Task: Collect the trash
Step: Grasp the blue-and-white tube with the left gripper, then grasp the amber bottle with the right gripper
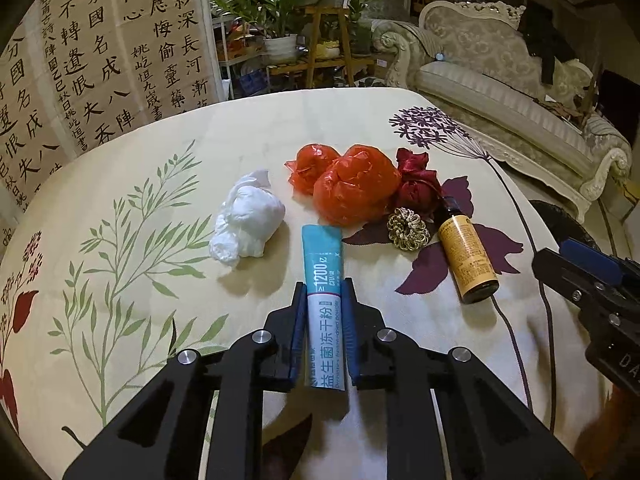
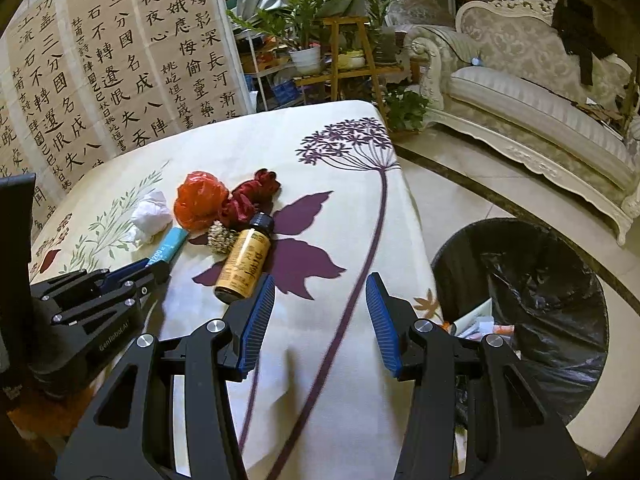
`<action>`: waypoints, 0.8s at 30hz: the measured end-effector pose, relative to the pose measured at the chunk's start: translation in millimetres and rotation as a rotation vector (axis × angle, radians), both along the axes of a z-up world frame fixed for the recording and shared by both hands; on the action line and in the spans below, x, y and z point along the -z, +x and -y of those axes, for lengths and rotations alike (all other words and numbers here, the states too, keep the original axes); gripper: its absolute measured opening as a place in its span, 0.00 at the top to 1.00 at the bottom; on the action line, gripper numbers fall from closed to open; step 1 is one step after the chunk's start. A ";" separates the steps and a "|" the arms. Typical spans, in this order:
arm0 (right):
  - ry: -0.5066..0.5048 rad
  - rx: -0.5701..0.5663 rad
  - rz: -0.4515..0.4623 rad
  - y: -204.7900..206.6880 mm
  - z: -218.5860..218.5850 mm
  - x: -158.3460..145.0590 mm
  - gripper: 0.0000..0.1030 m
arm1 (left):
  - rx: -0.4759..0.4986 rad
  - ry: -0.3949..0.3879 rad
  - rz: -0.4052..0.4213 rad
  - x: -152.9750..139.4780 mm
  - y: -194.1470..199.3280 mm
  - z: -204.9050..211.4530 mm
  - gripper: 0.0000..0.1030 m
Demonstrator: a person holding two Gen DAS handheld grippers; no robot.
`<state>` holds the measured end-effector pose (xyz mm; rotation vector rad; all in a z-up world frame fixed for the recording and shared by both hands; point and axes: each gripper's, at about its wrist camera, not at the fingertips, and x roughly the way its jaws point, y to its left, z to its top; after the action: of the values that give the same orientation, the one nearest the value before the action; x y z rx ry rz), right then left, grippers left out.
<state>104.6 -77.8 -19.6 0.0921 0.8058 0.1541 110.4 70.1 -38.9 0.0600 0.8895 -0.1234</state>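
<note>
My left gripper (image 1: 324,286) is shut on a teal and white sachet (image 1: 323,256), which lies flat on the flowered tablecloth (image 1: 140,300); its pads press both long edges. Beyond it lie a crumpled white tissue (image 1: 248,220), two orange plastic wads (image 1: 352,188), a dark red cloth flower (image 1: 416,178), a gold scrunchie (image 1: 408,228) and a brown bottle with a yellow label (image 1: 468,256). My right gripper (image 2: 320,288) stands open over the cloth, empty, just right of the bottle (image 2: 242,266). From the right wrist view the left gripper (image 2: 154,266) shows on the sachet (image 2: 168,248).
A black-lined trash bin (image 2: 520,292) with some paper in it stands on the floor just past the table's right edge. A cream sofa (image 2: 540,92) is behind it. A calligraphy screen (image 1: 92,60) and potted plants (image 1: 276,20) stand beyond the table's far edge.
</note>
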 end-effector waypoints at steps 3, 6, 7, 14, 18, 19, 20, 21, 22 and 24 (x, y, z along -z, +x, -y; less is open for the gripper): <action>-0.001 -0.013 0.005 3.0 -5.9 -1.9 0.55 | -0.013 -0.005 0.011 -3.0 -1.8 -3.2 0.82; -0.002 -0.024 0.006 7.7 -13.0 -2.6 0.55 | -0.030 -0.006 0.023 -6.5 -2.0 -7.3 0.82; -0.003 -0.029 0.004 10.0 -15.8 -2.4 0.55 | -0.036 -0.008 0.025 -6.8 -3.0 -7.9 0.82; -0.011 -0.049 -0.014 25.2 -32.9 1.7 0.55 | -0.069 -0.010 0.044 -11.5 -6.2 -19.4 0.82; -0.019 -0.054 -0.028 34.4 -40.1 4.9 0.55 | -0.076 -0.021 0.048 -12.4 -7.2 -24.0 0.82; -0.022 -0.054 -0.032 36.0 -41.0 5.9 0.56 | -0.076 -0.024 0.048 -12.5 -6.9 -25.2 0.82; -0.024 -0.054 -0.038 37.7 -42.1 7.3 0.57 | -0.076 -0.026 0.047 -12.3 -6.8 -25.2 0.82; -0.026 -0.054 -0.045 39.2 -43.0 9.1 0.57 | -0.076 -0.027 0.047 -12.0 -6.7 -26.2 0.82; -0.027 -0.054 -0.050 40.6 -44.4 10.1 0.58 | -0.076 -0.029 0.046 -11.8 -6.5 -26.4 0.82; -0.032 -0.056 -0.061 42.1 -46.4 13.0 0.63 | -0.076 -0.032 0.045 -11.0 -5.7 -27.2 0.82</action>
<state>146.7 -31.4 -32.6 0.0437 0.8723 0.1922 104.7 97.3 -27.9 -0.0009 0.8436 -0.0653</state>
